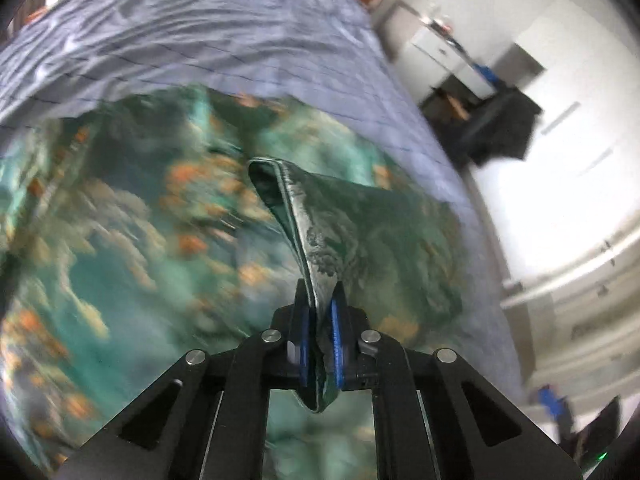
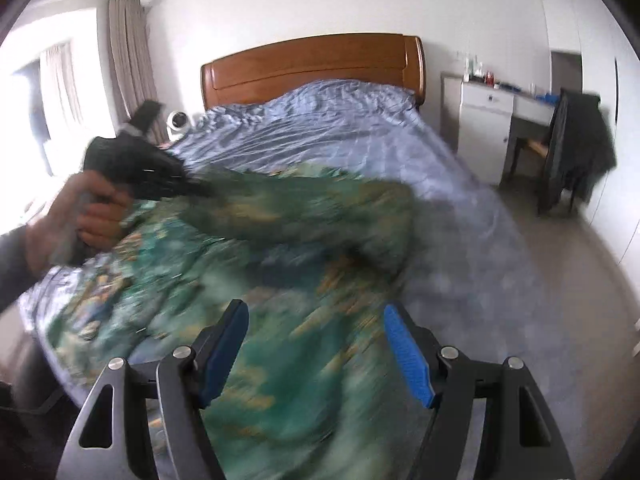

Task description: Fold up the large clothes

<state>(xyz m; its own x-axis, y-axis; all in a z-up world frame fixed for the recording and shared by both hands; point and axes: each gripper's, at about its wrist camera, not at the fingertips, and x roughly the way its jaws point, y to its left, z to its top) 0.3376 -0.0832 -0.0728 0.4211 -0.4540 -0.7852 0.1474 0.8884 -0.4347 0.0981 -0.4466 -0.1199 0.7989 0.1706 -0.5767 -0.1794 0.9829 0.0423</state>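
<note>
While its two blue-padded jaws pinch a hemmed edge, the left gripper point(image 1: 320, 304) lifts one green, orange-flecked printed garment point(image 1: 132, 240) lying ahead on one blue checked bedspread point(image 1: 240, 40). The right gripper point(image 2: 316, 344) hangs spread above the cloth, gripping nothing.

No readable text in either view.

Nothing lettered or numbered can be made out: the patterned green garment point(image 1: 120, 240) carries only blurred orange and pale print, the blue checked bedcover point(image 2: 340, 120) shows lines alone, and the small items on the white bench point(image 2: 486, 98) by the wall are too small to read.
</note>
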